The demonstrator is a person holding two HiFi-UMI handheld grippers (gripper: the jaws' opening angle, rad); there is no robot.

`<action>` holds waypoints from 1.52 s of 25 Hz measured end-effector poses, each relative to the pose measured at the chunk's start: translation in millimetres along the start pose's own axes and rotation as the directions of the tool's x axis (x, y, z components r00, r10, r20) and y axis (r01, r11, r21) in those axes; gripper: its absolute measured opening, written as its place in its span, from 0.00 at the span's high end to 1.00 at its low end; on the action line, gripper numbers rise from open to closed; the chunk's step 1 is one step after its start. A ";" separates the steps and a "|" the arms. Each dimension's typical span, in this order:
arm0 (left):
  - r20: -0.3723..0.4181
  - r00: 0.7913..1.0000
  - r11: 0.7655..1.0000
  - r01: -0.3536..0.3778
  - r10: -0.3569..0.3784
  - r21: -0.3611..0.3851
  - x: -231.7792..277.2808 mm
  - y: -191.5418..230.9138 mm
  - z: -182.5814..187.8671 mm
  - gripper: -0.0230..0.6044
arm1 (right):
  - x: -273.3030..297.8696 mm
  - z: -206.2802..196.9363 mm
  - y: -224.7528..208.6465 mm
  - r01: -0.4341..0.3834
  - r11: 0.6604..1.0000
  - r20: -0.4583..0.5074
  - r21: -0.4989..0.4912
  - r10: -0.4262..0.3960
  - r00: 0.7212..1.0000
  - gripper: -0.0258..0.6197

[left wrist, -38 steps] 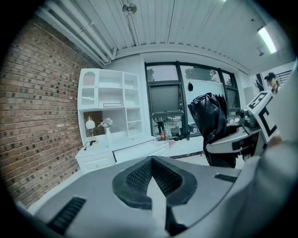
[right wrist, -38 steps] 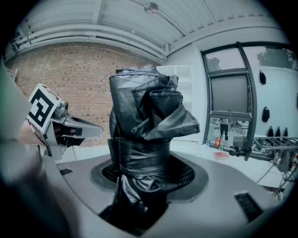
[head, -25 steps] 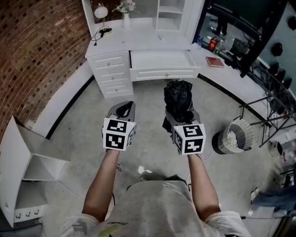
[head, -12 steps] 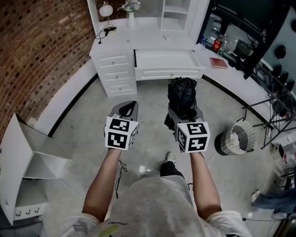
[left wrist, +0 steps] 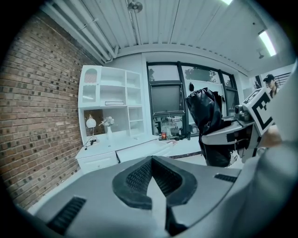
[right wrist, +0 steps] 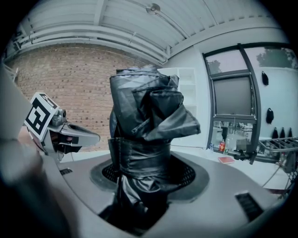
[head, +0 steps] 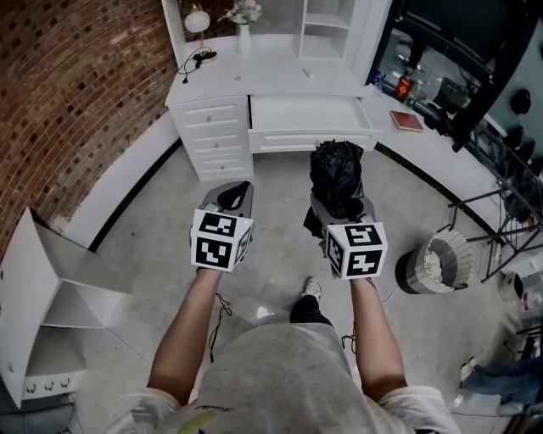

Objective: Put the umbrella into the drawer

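Observation:
A folded black umbrella (head: 337, 180) stands upright in my right gripper (head: 341, 206), which is shut on it; in the right gripper view the umbrella (right wrist: 144, 139) fills the middle between the jaws. My left gripper (head: 231, 199) is held beside it at the left, shut with nothing between its jaws (left wrist: 153, 186). Ahead stands a white desk (head: 254, 80) with its wide middle drawer (head: 310, 119) pulled open. The drawer is some way in front of both grippers. In the left gripper view the umbrella (left wrist: 209, 121) shows at the right.
A stack of small drawers (head: 212, 136) forms the desk's left side. A lamp (head: 198, 24) and a flower vase (head: 244, 17) stand on the desk. A brick wall (head: 68, 93) runs along the left. A white open cabinet (head: 42, 305) lies at the lower left, a round basket (head: 437, 263) at the right.
The desk and open drawer have come slightly lower and closer in the head view. Both grippers keep their hold and their places relative to each other.

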State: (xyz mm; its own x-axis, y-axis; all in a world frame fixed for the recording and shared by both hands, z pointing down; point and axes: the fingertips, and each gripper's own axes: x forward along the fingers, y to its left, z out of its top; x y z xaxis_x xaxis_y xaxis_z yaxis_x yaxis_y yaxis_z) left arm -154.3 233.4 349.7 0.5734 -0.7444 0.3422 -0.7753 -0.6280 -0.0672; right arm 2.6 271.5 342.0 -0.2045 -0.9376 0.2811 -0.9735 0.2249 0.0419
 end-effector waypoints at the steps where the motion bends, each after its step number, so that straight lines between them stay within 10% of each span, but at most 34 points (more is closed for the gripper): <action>1: -0.003 1.000 1.000 -0.001 0.001 -0.001 5.7 -0.2 1.0 0.97 | 4.1 -0.5 -3.8 -0.007 1.000 0.000 0.001 0.007 1.000 0.56; 38: -0.129 0.979 0.984 -0.166 0.157 -0.063 241.5 0.6 62.5 0.97 | 178.3 3.8 -208.1 -0.198 0.980 -0.084 0.024 0.199 0.976 0.56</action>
State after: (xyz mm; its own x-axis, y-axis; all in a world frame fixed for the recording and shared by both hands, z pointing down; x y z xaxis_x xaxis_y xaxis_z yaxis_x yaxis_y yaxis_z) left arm 0.2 39.1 373.7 0.4056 -0.7981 0.4455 -0.8747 -0.4804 -0.0642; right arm 168.3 56.5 379.7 -0.3850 -0.8485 0.3631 -0.9159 0.3997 -0.0371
